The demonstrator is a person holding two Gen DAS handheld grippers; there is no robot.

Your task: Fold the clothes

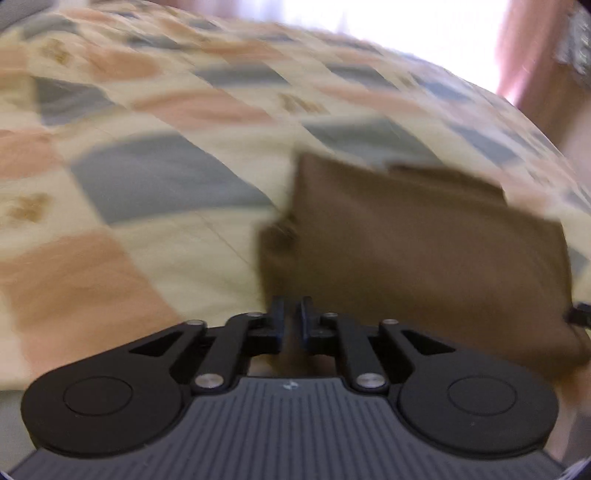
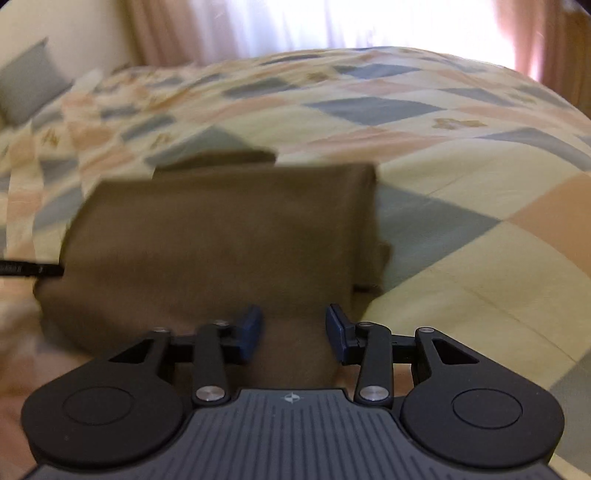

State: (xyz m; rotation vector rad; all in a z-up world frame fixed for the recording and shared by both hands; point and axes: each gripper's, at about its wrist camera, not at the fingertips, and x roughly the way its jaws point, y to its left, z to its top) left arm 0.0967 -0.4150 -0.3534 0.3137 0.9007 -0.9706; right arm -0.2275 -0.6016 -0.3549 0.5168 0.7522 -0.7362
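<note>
A brown folded garment (image 1: 406, 240) lies on a patchwork quilt, blurred by motion. In the left wrist view my left gripper (image 1: 291, 314) sits at the garment's near left corner, its jaws almost together with a thin edge of brown cloth pinched between them. The right wrist view has the same garment (image 2: 221, 229) spread ahead. My right gripper (image 2: 294, 325) holds its near right edge, with a thick bunch of brown cloth filling the gap between the blue pads (image 2: 251, 326). A dark tip of the other gripper (image 2: 33, 269) shows at the garment's left side.
The quilt (image 2: 461, 166) of cream, grey-blue and peach squares covers the bed around the garment. A grey pillow (image 2: 29, 85) lies at the far left. Pinkish curtains (image 2: 166, 29) and a bright window (image 2: 369, 18) stand behind the bed.
</note>
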